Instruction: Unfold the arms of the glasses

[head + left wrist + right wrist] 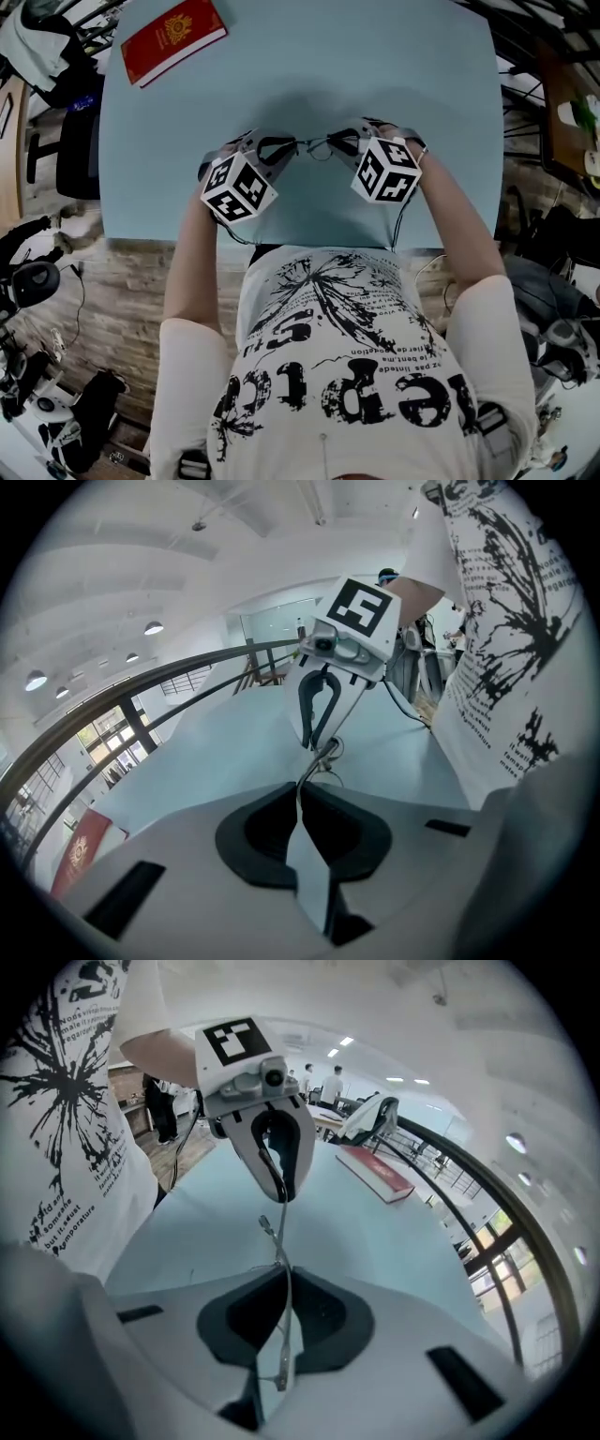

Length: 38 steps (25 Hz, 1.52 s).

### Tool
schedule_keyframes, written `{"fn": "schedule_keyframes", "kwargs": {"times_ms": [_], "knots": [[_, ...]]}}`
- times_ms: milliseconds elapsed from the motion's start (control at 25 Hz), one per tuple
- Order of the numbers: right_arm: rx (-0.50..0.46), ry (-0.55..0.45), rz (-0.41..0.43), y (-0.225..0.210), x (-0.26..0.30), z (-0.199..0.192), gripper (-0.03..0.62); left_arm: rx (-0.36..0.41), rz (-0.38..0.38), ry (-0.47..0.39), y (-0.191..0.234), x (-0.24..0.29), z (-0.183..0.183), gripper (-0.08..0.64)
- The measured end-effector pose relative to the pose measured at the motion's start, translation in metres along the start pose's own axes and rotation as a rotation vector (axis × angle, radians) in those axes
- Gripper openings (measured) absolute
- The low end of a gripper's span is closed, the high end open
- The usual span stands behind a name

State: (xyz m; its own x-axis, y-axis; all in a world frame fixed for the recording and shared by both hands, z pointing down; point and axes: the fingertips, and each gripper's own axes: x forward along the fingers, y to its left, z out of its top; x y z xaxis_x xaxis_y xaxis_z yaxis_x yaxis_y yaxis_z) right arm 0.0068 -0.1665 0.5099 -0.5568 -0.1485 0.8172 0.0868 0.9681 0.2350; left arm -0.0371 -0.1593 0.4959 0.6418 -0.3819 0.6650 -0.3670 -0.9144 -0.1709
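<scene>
The glasses [314,146] are thin wire-framed and hang above the pale blue table [441,112], held from both sides. My left gripper [284,147] is shut on one thin end of the frame [327,756], which runs into the seam of its dark pads [272,832]. My right gripper [341,143] is shut on the other end; a metal wire of the glasses [274,1234] passes between its pads [319,1321] and out behind them. Each gripper faces the other at close range: the right gripper [316,741] and the left gripper [279,1194] show in each other's views. Whether the arms are folded cannot be told.
A red book [172,37] lies at the table's far left corner, also in the right gripper view as the red book [377,1172]. The person stands at the table's near edge. Chairs and equipment stand around the table on the wood floor [112,281].
</scene>
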Motion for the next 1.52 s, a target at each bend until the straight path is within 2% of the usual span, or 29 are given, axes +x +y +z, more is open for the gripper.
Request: {"fn": "schedule_keyframes", "kwargs": {"times_ms": [240,440,840,1240,1400,1520], "knots": [[0.042,-0.100,-0.150,-0.005,-0.033,-0.005,0.031,-0.010,0.020,-0.002,-0.005,-0.002,0.005,0.029],[0.048,-0.062,-0.209,-0.003,-0.050,-0.027,0.026,0.005,0.049,0.031,-0.006,-0.004,0.003,0.029],[0.091,-0.022,-0.212,0.006,-0.058,-0.050,0.029,0.017,0.102,0.059,-0.003,-0.011,-0.005,0.029],[0.123,-0.001,-0.230,0.015,-0.054,-0.055,0.032,0.006,0.136,0.023,-0.009,-0.008,0.002,0.030],[0.139,0.003,-0.223,0.018,-0.053,-0.056,0.082,-0.037,0.160,0.001,-0.009,-0.008,0.003,0.035],[0.166,-0.008,-0.233,0.023,-0.056,-0.059,0.142,-0.092,0.180,-0.038,-0.012,-0.013,0.006,0.116]]}}
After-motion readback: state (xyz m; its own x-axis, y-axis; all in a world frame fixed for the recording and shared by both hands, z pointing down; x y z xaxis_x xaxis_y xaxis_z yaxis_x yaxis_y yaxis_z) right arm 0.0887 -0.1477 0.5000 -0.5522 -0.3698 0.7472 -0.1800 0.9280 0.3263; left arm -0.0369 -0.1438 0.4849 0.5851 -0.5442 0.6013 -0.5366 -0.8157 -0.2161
